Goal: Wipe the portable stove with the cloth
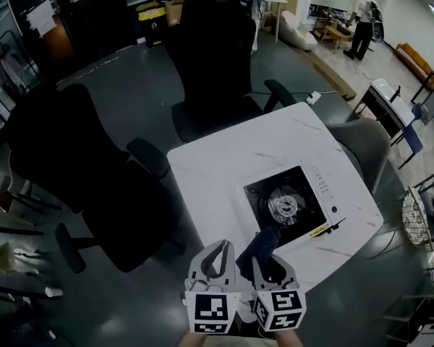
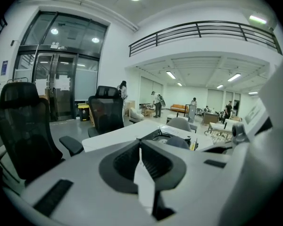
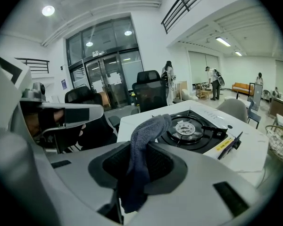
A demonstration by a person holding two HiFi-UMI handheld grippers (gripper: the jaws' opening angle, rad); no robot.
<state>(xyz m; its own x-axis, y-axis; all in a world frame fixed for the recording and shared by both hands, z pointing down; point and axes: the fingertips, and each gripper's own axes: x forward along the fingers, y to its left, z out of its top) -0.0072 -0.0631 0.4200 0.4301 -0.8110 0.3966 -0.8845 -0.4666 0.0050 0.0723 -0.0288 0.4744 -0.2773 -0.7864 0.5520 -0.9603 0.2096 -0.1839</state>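
The portable stove (image 1: 293,202) is white with a black burner well and sits at the near right of the white marble table (image 1: 224,161). It also shows in the right gripper view (image 3: 191,131) and partly in the left gripper view (image 2: 161,136). A dark blue cloth (image 1: 260,243) hangs from my right gripper (image 1: 270,257), just short of the stove's near corner. In the right gripper view the cloth (image 3: 146,140) is pinched in the right gripper (image 3: 137,150) and droops forward. My left gripper (image 1: 218,251) is beside it, off the table's near edge. Its jaws (image 2: 140,145) are pressed together with nothing in them.
Two black office chairs (image 1: 210,56) (image 1: 65,150) stand at the far and left sides of the table. A grey chair (image 1: 369,147) stands to its right, and a wire basket (image 1: 419,219) is farther right. A person (image 1: 360,20) stands far off.
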